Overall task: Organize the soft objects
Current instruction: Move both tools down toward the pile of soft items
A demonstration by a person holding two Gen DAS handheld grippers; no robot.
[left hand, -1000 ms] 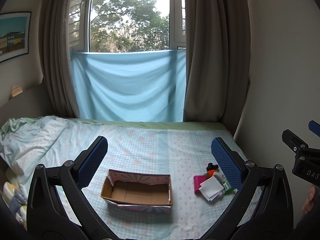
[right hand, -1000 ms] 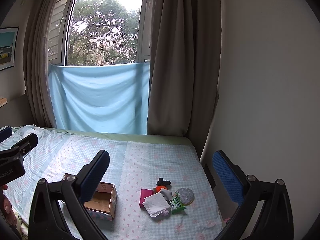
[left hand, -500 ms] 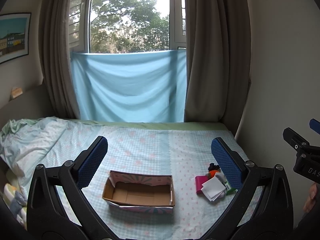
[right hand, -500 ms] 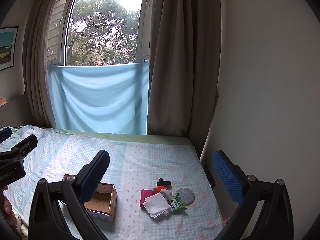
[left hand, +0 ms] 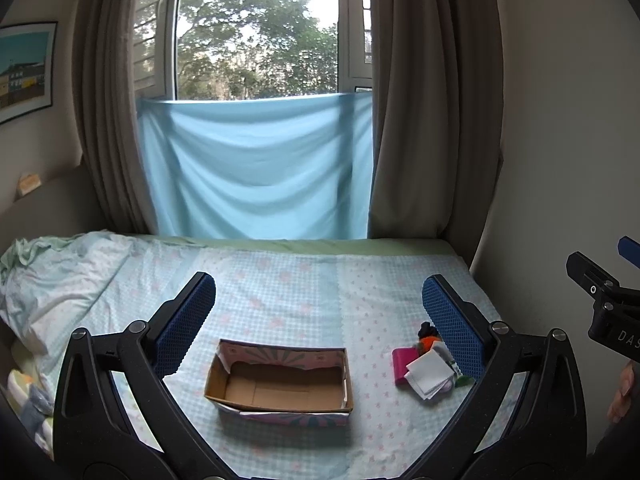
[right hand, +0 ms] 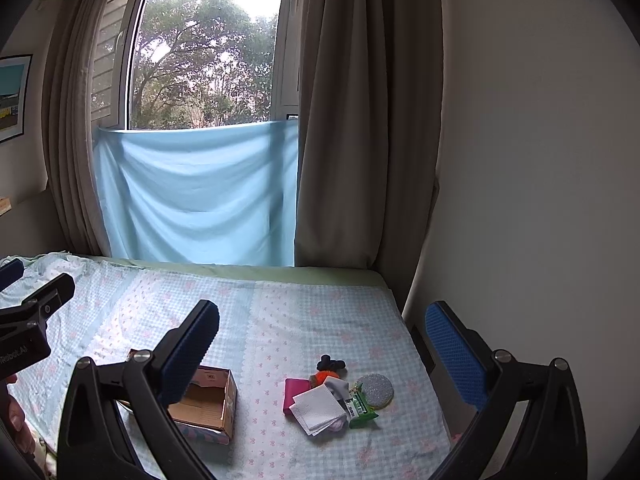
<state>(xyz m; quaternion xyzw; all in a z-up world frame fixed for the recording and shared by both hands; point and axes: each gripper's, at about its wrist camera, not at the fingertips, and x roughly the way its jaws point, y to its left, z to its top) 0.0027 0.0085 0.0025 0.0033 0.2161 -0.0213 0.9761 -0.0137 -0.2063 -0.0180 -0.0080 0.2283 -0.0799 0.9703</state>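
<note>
An open, empty cardboard box [left hand: 280, 386] sits on the bed; it also shows in the right wrist view [right hand: 206, 402]. To its right lies a small pile: a pink block [right hand: 294, 394], folded white tissues [right hand: 318, 408], a green packet [right hand: 360, 406], a grey round pad [right hand: 375, 386], an orange and black toy [right hand: 326, 370]. The pile also shows in the left wrist view [left hand: 428, 366]. My left gripper [left hand: 316, 320] is open and empty above the box. My right gripper [right hand: 320, 340] is open and empty above the pile.
The bed sheet [left hand: 300, 280] is pale blue with pink flowers. A crumpled quilt [left hand: 52, 276] lies at the left. A wall [right hand: 520, 200] runs along the bed's right edge. Curtains [left hand: 424, 120] and a blue cloth [left hand: 256, 168] hang at the far end.
Both grippers have drifted slightly; the box and pile sit a little lower and nearer in the left wrist view. Nothing was grasped or moved.
</note>
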